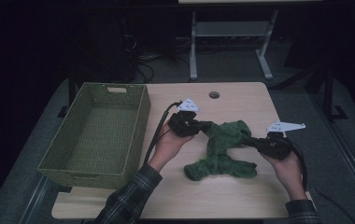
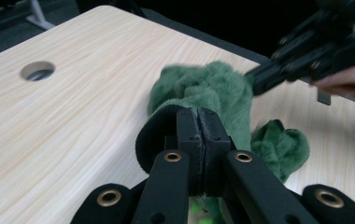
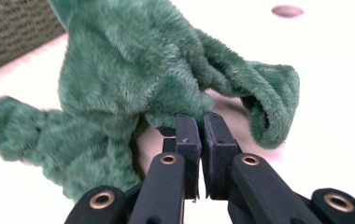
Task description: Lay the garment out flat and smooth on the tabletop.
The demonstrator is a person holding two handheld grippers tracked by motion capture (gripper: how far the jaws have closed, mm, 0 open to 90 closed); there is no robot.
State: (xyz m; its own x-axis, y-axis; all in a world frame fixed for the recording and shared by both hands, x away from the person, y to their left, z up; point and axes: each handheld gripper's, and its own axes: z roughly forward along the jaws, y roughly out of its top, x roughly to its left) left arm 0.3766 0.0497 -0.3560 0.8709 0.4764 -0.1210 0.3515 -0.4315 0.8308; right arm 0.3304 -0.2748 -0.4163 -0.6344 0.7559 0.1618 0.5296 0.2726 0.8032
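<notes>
both grippers (image 1: 204,126) (image 1: 252,141) pinch green fleece garment (image 1: 222,149); pinched edges hidden.

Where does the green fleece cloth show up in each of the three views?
High view: cloth right of centre on the table, stretched between the two tongs.
Left gripper view: centre to lower right, its edge pinched in the left tongs.
Right gripper view: upper left and centre, pinched in the right tongs.
Shared landmark: the round hole in the tabletop, at upper left in the left gripper view and upper right in the right gripper view.
</notes>
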